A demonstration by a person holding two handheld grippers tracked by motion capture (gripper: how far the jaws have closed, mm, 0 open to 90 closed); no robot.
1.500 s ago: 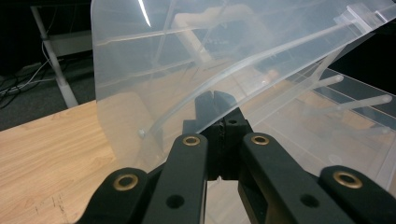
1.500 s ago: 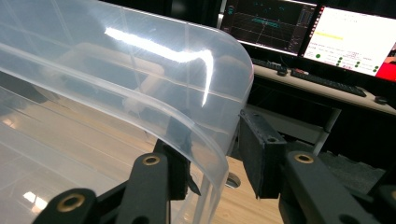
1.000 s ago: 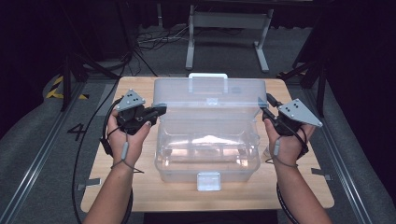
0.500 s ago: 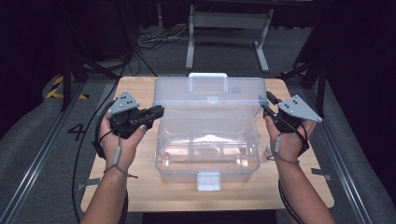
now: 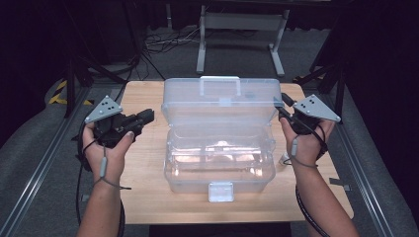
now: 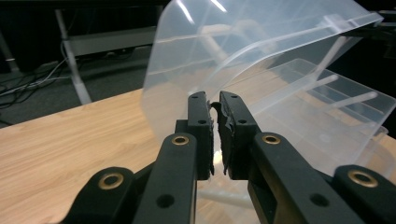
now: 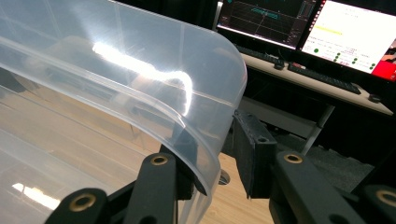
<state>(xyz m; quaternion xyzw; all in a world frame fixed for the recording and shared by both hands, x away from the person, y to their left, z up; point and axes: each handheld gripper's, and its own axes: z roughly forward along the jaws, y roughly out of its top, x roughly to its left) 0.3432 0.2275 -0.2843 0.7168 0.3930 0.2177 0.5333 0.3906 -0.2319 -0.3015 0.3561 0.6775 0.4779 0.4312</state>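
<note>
A clear plastic storage box [image 5: 220, 165] stands on the wooden table [image 5: 143, 192] with its lid [image 5: 222, 101] raised. My left gripper [image 5: 148, 116] hovers to the left of the lid, apart from it. Its jaws have just eased apart a little and stand all but shut [image 6: 214, 100], with nothing between them; the lid [image 6: 261, 56] is just beyond. My right gripper [image 5: 280, 111] is at the lid's right corner. Its jaws [image 7: 217, 140] straddle the lid's curved rim [image 7: 205, 116], one pad inside it and one outside, shut on it.
A white latch [image 5: 221, 191] hangs on the box's front wall and a handle [image 5: 220, 85] sits on the lid. Bare tabletop lies left of the box. A metal stand [image 5: 237, 29] and cables are on the floor behind. Monitors [image 7: 327, 28] glow behind the right gripper.
My left gripper has drawn away to the left from the lid's left edge, where its tip was a second ago. The lid stays raised and the right gripper has kept its place.
</note>
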